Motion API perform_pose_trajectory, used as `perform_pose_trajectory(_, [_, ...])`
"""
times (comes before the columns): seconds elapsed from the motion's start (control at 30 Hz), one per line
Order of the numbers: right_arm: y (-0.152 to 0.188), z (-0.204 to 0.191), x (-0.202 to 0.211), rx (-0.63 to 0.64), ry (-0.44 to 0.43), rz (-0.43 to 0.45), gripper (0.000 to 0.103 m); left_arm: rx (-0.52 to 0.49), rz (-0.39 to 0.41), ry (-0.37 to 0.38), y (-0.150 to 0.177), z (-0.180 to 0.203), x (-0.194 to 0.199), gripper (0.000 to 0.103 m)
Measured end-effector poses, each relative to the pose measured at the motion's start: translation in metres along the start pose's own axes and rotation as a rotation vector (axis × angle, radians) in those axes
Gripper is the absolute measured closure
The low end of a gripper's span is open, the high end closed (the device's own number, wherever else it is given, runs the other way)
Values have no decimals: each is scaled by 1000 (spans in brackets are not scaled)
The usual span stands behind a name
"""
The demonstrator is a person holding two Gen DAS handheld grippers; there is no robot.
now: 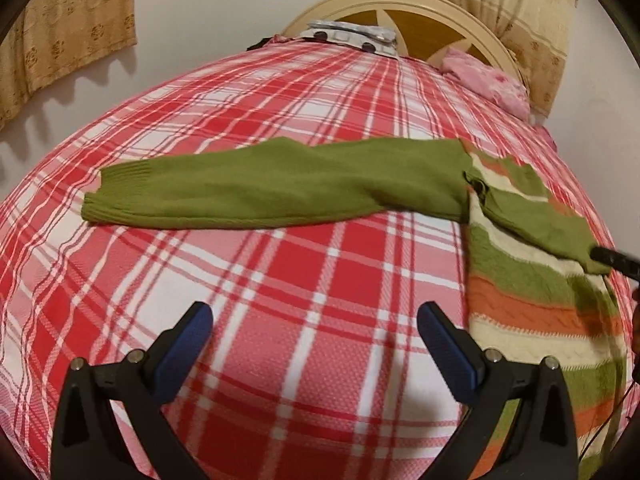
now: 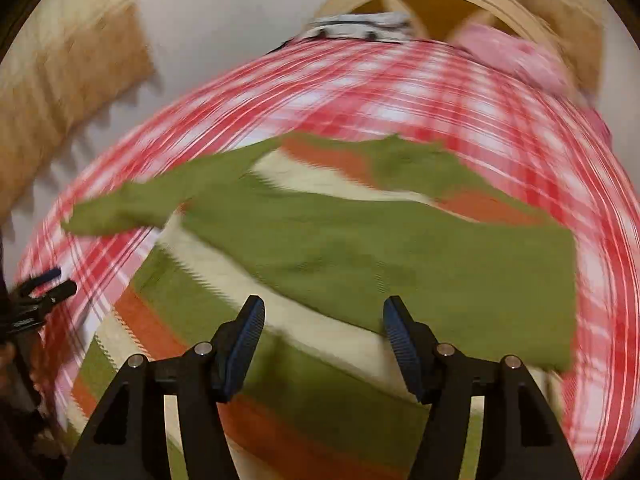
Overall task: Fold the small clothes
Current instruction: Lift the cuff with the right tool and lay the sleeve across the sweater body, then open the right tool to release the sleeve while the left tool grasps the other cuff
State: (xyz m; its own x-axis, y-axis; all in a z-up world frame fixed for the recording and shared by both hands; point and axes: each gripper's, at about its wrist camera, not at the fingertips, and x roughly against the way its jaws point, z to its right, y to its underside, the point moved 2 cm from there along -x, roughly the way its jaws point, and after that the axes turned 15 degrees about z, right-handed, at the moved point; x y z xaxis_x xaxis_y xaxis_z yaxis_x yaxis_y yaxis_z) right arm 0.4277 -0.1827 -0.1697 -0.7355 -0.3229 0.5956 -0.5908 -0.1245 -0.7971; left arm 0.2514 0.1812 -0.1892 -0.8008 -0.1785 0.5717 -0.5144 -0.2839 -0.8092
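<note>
A small knit sweater [image 1: 532, 280] with green, orange and cream stripes lies on the bed. Its left green sleeve [image 1: 248, 190] stretches out flat to the left. The other green sleeve [image 2: 420, 252] is folded across the striped body. My left gripper [image 1: 316, 320] is open and empty above bare bedspread, left of the sweater body. My right gripper [image 2: 324, 316] is open and empty just above the folded sleeve; this view is blurred. The right gripper's tip [image 1: 612, 258] shows at the sleeve cuff in the left wrist view. The left gripper [image 2: 36, 296] shows at the far left of the right wrist view.
The bed has a red and white plaid cover [image 1: 280, 272]. At the head are a cream headboard [image 1: 420, 4], a pink pillow [image 1: 488, 76] and a grey patterned item [image 1: 352, 38]. Beige curtains [image 1: 60, 36] hang on the white wall.
</note>
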Motion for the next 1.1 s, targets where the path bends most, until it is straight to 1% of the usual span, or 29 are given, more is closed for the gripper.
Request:
perform_pose_trajectory(0.03, [2,21,7,-18,59,4,40,-2,3,-13,-2,-2,0,0])
perform_pose_trajectory(0.07, [2,34,13,-22,110,29,40,-8,8,-25,-3,-3,0,0])
perform_pose_trajectory(0.1, [3,57,21,-36,184,60,40,-12,12,-37,-5,-4,1,0])
perform_pose_trajectory(0.13, [6,83,24,-82,229,53,40,-14,16,-47,-6,-6,1,0])
perform_pose_trajectory(0.17, [12,105,25,-158,237,36,40,-18,19,-58,-7,-7,1,0])
perform_pose_trajectory(0.2, [16,122,28,-220,232,34,40,-28,23,-84,-8,-9,1,0])
perform_pose_trajectory(0.23, [19,134,32,-262,233,47,40,-44,22,-124,-9,-12,1,0])
perform_pose_trajectory(0.27, [20,144,43,-277,248,92,40,-48,18,-137,-9,-15,0,0])
perform_pose_trajectory(0.3, [19,146,52,-278,250,132,40,-40,12,-129,-10,-17,-1,0])
perform_pose_trajectory(0.33, [15,145,62,-284,218,180,40,-28,6,-130,-10,-20,-1,0])
perform_pose_trajectory(0.37, [11,139,66,-284,179,203,40,-26,6,-141,-10,-22,-2,0])
perform_pose_trajectory(0.4, [9,133,66,-272,153,208,40,-30,9,-147,-10,-22,-2,0])
perform_pose_trajectory(0.47, [3,116,55,-215,123,183,40,-34,4,-160,-10,-22,-4,0])
perform_pose_trajectory(0.53, [3,100,33,-171,78,120,40,-27,-2,-147,-10,-22,-4,0])
perform_pose_trajectory(0.57, [6,98,25,-160,85,92,40,-31,-3,-156,-10,-23,-4,0])
perform_pose_trajectory(0.63, [19,107,9,-139,194,-3,40,-32,-1,-170,-10,-29,-3,0])
perform_pose_trajectory(0.67, [26,118,5,-157,256,-39,40,-31,1,-181,-10,-33,-2,0])
perform_pose_trajectory(0.73, [39,152,10,-222,378,-50,40,-34,6,-211,-11,-45,-3,0])
perform_pose_trajectory(0.77, [45,167,13,-285,360,-47,40,-39,6,-224,-11,-50,-3,0])
perform_pose_trajectory(0.8, [49,173,17,-323,326,-33,40,-41,3,-238,-11,-55,-5,0])
perform_pose_trajectory(0.83, [49,176,23,-326,322,-15,40,-37,-2,-251,-12,-62,-7,0])
perform_pose_trajectory(0.9, [45,169,38,-309,352,27,40,-30,-7,-290,-14,-76,-11,0])
perform_pose_trajectory(0.93, [40,163,45,-299,365,58,40,-16,-10,-303,-16,-86,-13,0])
perform_pose_trajectory(0.97, [32,154,49,-277,356,89,39,8,-15,-307,-17,-94,-15,0])
perform_pose_trajectory(1.0, [26,142,50,-252,329,110,39,41,-18,-310,-19,-103,-16,0])
perform_pose_trajectory(1.03, [19,129,50,-222,292,123,37,75,-18,-335,-21,-117,-16,0])
perform_pose_trajectory(1.07, [12,114,45,-185,249,126,34,94,-11,-346,-22,-125,-16,0])
perform_pose_trajectory(1.1, [9,96,38,-135,215,111,33,108,-3,-353,-24,-130,-15,0])
